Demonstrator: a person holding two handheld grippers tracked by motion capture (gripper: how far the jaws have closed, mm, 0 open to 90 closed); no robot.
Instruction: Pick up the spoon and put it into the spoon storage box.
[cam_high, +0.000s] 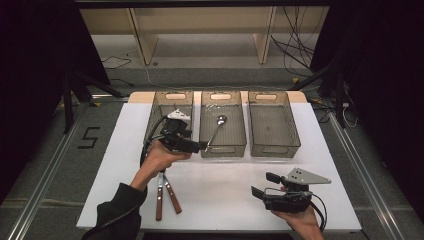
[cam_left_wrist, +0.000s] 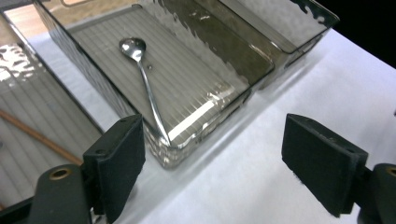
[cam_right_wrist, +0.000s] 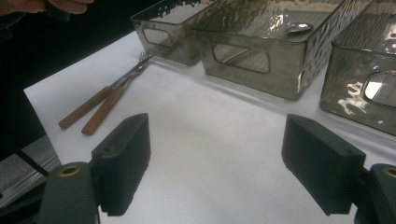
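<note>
Seen from above, we find three clear bins in a row at the far edge of the white table (cam_high: 225, 200). The spoon (cam_high: 216, 128) lies in the middle bin (cam_high: 223, 150), bowl toward the far end, handle running to the near wall and resting against it. The left gripper (cam_high: 202, 146) sits just at the near left corner of that bin, its jaws apart with nothing between them (the spoon handle ends close by, but no pad presses on it). In the left gripper view the spoon (cam_left_wrist: 142, 79) lies on the ribbed floor of the middle bin (cam_left_wrist: 205, 114), and the two black jaws stand wide on either side of the bin's near corner.

The left bin (cam_high: 160, 107) stands beside the hand, and the right bin (cam_high: 272, 145) stands beyond the middle one.

The right gripper (cam_high: 262, 185) rests near the front right of the table, well apart from the bins, jaws apart over bare table. Two wooden-handled forks (cam_high: 166, 192) lie side by side near the front left edge; we see them as well in the right gripper view (cam_right_wrist: 100, 105), tines pointing toward the bins.
</note>
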